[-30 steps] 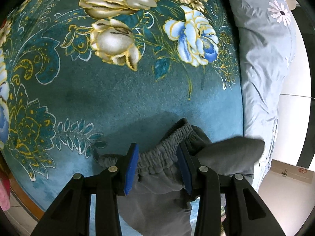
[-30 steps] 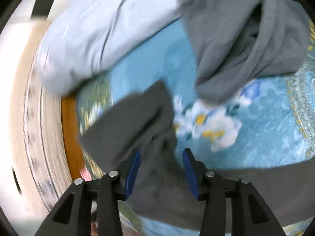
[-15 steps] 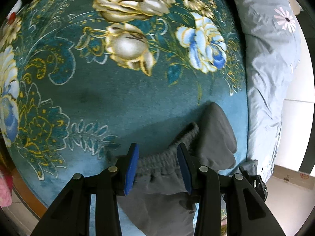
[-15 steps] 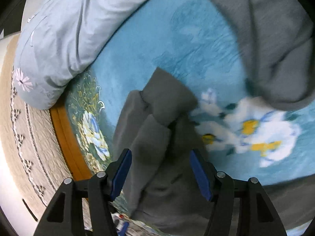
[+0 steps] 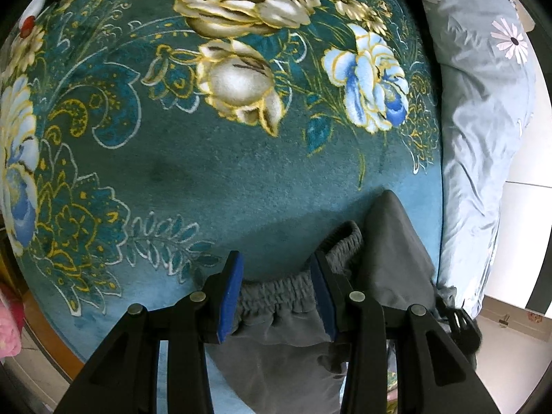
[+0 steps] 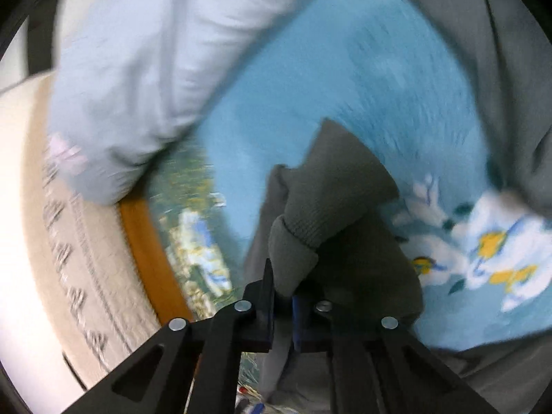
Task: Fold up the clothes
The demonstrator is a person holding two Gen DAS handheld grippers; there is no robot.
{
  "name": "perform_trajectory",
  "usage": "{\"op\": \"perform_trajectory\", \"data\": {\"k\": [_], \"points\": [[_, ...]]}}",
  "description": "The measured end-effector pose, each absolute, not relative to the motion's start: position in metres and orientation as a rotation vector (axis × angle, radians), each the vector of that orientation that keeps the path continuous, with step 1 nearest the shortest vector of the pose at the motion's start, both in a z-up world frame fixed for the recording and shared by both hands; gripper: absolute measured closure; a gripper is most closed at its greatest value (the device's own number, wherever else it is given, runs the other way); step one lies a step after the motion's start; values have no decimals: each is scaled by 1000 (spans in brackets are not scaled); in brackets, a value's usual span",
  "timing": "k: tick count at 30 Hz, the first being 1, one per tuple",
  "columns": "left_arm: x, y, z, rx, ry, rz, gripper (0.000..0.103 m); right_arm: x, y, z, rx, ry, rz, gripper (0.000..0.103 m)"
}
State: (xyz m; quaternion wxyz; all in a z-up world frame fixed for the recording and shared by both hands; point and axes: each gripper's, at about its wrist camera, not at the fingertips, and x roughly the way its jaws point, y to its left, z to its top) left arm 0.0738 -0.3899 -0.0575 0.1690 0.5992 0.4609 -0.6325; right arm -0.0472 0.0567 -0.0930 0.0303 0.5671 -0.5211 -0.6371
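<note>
While your right gripper is just closing its jaws on a ribbed cuff, your left gripper is straddling the elastic waistband of the grey trousers on the floral blanket, jaws partly open; whether they pinch is unclear. Soft, limp, light cloth: grip hems.

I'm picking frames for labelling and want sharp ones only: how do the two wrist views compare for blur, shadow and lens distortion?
Left wrist view: sharp, the floral blanket bulges with fisheye curvature, and a soft shadow lies just beyond the grey trousers' waistband. Right wrist view: motion-smeared, pale pillow and blanket print streaked; only the right tongs and the pinched grey cuff stay fairly crisp.
</note>
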Motion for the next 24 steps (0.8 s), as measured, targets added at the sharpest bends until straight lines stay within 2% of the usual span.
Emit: {"op": "perform_trajectory", "data": {"k": [6, 12, 18, 24], "points": [[62, -370, -61, 1753, 1308, -1825, 62, 18, 125, 1, 1568, -1267, -2329, 96], [51, -351, -57, 1797, 1275, -1871, 62, 100, 237, 65, 1540, -1169, -2742, 96], [35, -343, -52, 1817, 1221, -1907, 62, 160, 325, 67, 1657, -1197, -2987, 97], [7, -338, -54, 1866, 1114, -1952, 62, 175, 372, 10, 1992, -1154, -2914, 97]]}}
